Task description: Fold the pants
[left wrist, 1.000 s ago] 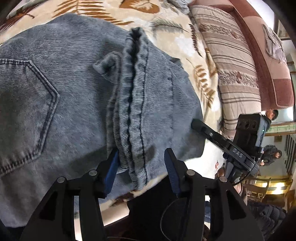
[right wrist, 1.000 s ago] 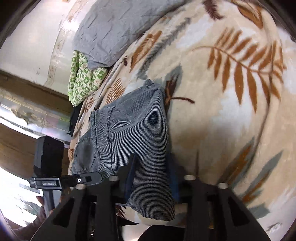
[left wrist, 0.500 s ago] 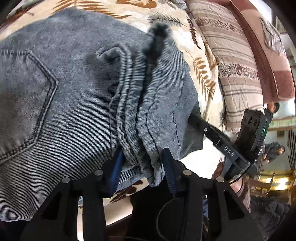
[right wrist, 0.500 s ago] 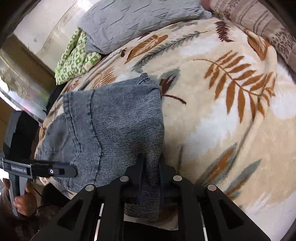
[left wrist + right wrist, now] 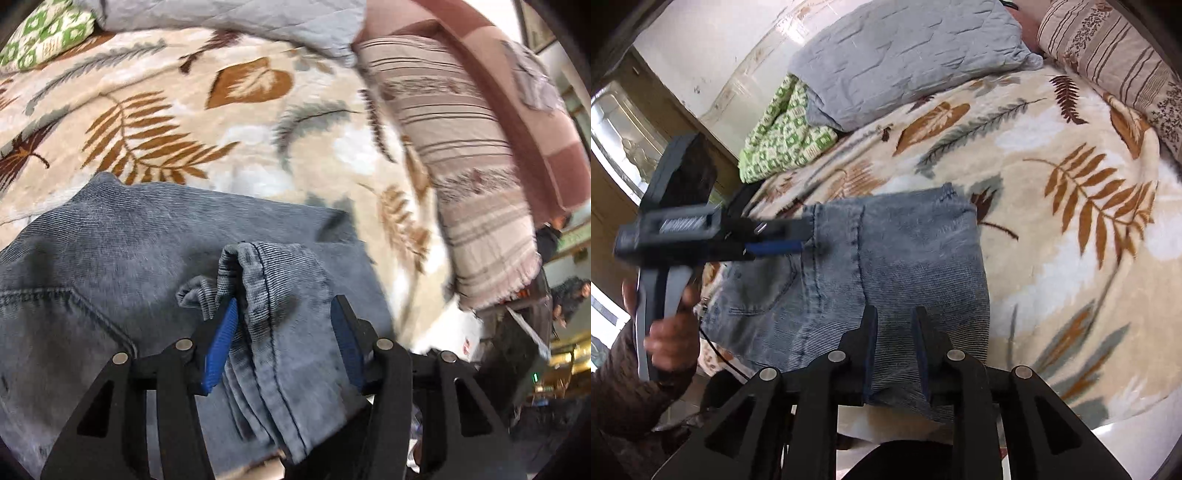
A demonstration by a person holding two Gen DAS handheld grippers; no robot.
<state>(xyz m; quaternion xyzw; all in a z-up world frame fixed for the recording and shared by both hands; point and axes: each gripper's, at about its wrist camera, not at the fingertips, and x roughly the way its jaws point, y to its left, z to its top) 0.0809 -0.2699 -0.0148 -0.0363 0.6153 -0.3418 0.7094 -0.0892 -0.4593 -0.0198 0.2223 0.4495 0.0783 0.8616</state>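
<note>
Grey-blue jeans [image 5: 897, 254] lie folded on a leaf-patterned blanket [image 5: 1071, 155], hanging over the bed's near edge. My left gripper [image 5: 282, 310] has blue pads and is closed around a bunched seam fold of the jeans [image 5: 273, 295]; a back pocket [image 5: 55, 332] shows to its left. It also shows in the right wrist view [image 5: 775, 245] at the jeans' left edge. My right gripper [image 5: 895, 321] is shut on the jeans' near right edge.
A grey pillow [image 5: 905, 59] and a green patterned cloth [image 5: 783, 136] lie at the far side. A striped cushion [image 5: 461, 155] lines the right. Beyond the bed end, a room with people [image 5: 569, 295] shows.
My left gripper has lifted and tilted forward with the seam fold in its jaws, so more blanket shows. My right gripper keeps its grip and has risen.
</note>
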